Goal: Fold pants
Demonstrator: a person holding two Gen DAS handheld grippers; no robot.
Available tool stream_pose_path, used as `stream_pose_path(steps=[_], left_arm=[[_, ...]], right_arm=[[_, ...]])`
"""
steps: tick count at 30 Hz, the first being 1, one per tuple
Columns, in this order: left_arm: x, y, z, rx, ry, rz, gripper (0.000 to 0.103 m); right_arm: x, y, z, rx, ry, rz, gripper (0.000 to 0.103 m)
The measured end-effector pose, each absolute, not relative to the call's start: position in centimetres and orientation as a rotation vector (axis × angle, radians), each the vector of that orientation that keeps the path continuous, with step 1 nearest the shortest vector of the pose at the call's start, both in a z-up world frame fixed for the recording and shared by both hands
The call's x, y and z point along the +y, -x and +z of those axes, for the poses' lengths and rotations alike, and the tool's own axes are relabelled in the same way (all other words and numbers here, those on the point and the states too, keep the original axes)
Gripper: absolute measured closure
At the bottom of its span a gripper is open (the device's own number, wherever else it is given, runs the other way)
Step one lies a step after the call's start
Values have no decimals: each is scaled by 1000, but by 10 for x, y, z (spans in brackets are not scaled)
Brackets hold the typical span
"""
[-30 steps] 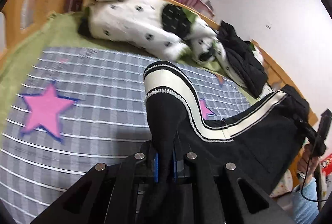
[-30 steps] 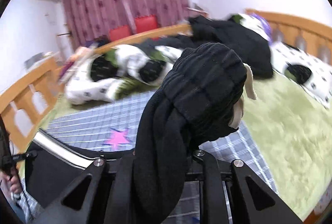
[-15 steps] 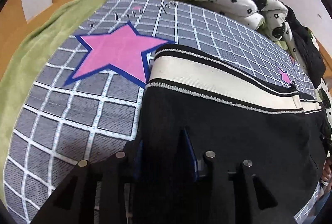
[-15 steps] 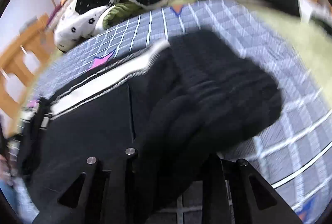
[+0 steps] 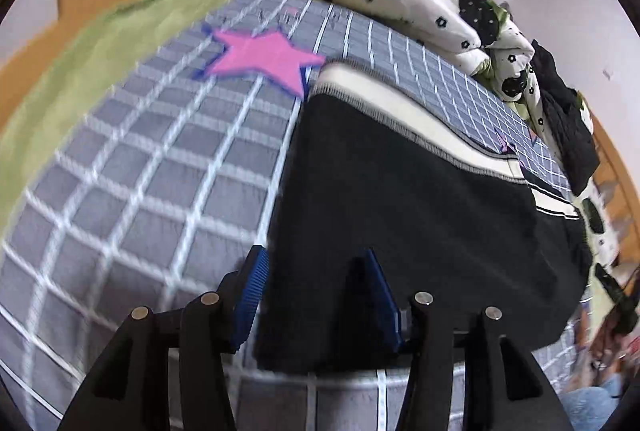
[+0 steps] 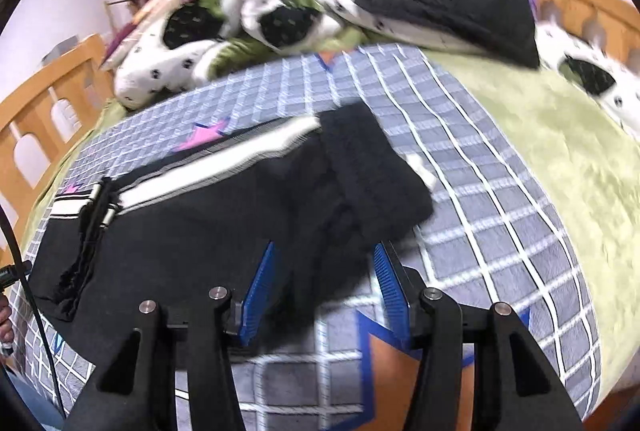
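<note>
Lowered since a second ago: pants [image 5: 400, 199] now flat on bed [image 5: 160, 171], fabric between jaws of left gripper [image 5: 316, 295] and right gripper [image 6: 326, 287], both opening, unclamped. Soft, limp, light; best pinched at edges.

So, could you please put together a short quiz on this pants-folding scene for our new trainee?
1. True or false: the black pants hang in the air above the checked blanket.
2. Which colour is the wide stripe along the pants? A) cream B) red C) green
3. Fill in: the star on the blanket beside the pants' end is ____.

Key: 1. False: they lie spread on the blanket, with cloth between the apart blue pads of the left tool and the right tool, whose jaws are opening. 2. A. 3. Pink.
</note>
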State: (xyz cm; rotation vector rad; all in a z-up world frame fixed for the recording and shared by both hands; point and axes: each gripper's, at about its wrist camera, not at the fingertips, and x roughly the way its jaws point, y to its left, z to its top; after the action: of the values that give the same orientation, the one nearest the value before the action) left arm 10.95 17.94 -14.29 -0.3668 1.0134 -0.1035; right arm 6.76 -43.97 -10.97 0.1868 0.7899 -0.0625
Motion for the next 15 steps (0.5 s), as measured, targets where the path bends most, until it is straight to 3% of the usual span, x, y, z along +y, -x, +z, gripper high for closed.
stream_pose_path(steps=[2,6,7,8,10,15], left_arm=[[178,-105,-153,1029,391,-123,49],[175,-104,-164,1009,444,-97,47],[173,-105,-161,1016,433,-86,55],[171,-106,-157,1022,416,-64,70],[166,-107,-141,1001,366,-39,81],[125,-110,-75,921,181,-16,83]], right_arm=[[-430,-76,-113,786,-203,-24,52],[-426,-104,-152,894,-202,-30,51],[-425,-109,-165,920,-186,-37,51],[-423,-107,-168,906,-169,-39,51],[-417,-104,-163,922,-133,-49,51],[-421,-85,-134,943,-144,-51,53]])
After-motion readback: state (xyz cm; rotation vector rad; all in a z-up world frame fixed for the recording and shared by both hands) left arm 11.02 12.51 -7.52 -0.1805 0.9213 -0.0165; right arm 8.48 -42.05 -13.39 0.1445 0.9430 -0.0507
